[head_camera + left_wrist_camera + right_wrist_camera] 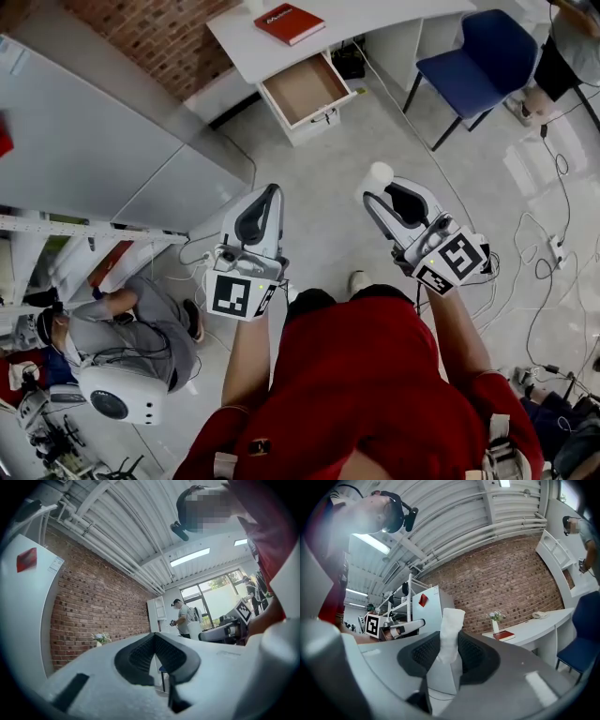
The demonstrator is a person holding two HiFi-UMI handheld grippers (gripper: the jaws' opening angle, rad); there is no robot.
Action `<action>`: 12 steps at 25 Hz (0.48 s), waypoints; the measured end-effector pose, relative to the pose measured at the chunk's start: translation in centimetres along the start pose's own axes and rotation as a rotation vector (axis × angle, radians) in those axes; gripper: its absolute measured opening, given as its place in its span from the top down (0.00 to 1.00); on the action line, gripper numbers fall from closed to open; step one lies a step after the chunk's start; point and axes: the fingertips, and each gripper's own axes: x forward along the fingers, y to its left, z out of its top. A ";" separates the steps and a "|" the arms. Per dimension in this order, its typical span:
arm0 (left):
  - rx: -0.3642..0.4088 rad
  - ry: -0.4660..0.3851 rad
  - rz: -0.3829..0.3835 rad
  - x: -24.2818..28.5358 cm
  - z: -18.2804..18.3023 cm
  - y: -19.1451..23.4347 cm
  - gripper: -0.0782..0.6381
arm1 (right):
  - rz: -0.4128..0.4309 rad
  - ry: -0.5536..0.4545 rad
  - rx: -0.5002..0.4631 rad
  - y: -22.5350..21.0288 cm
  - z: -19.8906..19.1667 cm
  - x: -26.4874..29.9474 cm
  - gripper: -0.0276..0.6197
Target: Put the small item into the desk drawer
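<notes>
Starting at the right gripper [450,654]: its jaws were seen clamped on the small white item [451,632], which was held upright between the pads with its top poking out past the fingertips. In the head view the same item [380,174] was seen at the tip of the right gripper [382,190], held in the air above the grey floor [347,178].

The left gripper [154,638] was seen with its jaws brought together at the tips, nothing between them. In the head view it [273,193] was held just beside the right one, both pointed toward the desk.

The drawer [305,89] was seen pulled out under the white desk [356,21], well apart from the held item. A red book [290,22] was laid on the desk top, with a blue chair [489,52] parked to the desk's right. A brick wall [159,33] was seen behind the desk. Cables [548,253] were strewn over the floor at the right. A person in grey [131,323] was seen low at the left, next to white shelving [66,230].
</notes>
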 end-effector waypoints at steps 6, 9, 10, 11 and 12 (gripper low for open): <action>-0.012 0.026 0.020 3.0 -1.3 0.3 0.88 | 0.002 0.031 -0.022 -3.7 0.0 0.7 0.75; -0.019 0.031 0.032 4.3 -2.0 1.5 0.88 | 0.002 0.045 -0.029 -5.4 0.0 2.1 0.75; -0.020 0.033 0.036 4.7 -2.3 1.9 0.88 | 0.001 0.052 -0.030 -6.0 -0.2 2.7 0.75; -0.022 0.035 0.041 5.1 -2.6 2.5 0.88 | -0.002 0.061 -0.031 -6.6 -0.4 3.3 0.75; -0.025 0.036 0.045 5.6 -3.0 3.1 0.88 | -0.005 0.070 -0.032 -7.3 -0.6 3.9 0.75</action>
